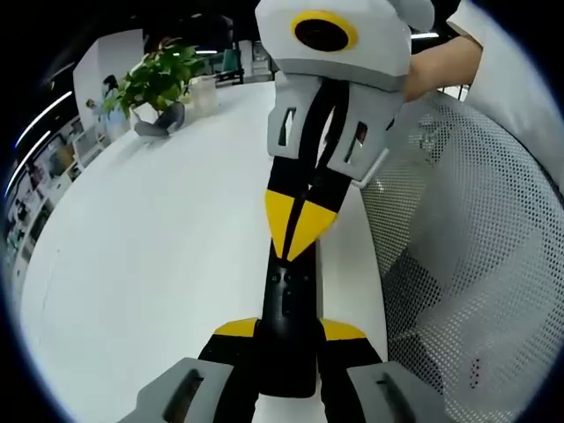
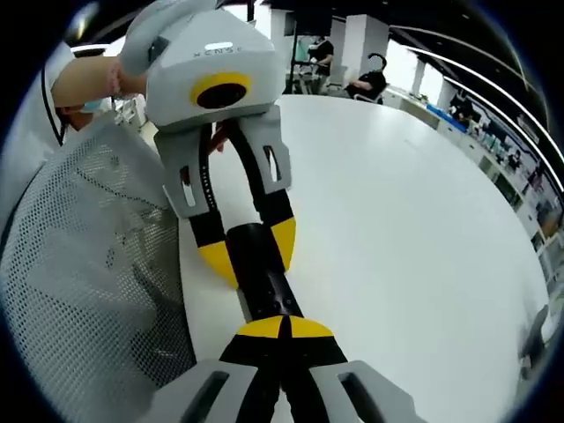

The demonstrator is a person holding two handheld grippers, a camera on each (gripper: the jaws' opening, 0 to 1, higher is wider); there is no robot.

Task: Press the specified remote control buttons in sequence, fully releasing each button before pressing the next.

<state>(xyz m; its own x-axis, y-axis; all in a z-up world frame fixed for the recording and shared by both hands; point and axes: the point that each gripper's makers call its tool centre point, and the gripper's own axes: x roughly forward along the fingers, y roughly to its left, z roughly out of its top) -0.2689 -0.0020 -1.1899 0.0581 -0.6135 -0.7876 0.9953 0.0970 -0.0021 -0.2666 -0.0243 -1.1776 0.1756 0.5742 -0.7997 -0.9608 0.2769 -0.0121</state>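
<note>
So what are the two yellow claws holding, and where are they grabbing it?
The left gripper clamps one end of the black remote. The right gripper is shut, its tips pressing on the remote's other end, not holding it.

My left gripper (image 1: 291,339) has its yellow tips wide apart, one on each side of the black remote (image 1: 291,308), gripping its near end. My right gripper (image 2: 284,328) has its yellow tips squeezed together, pointing down and touching the remote's top. The two grippers face each other.
</note>
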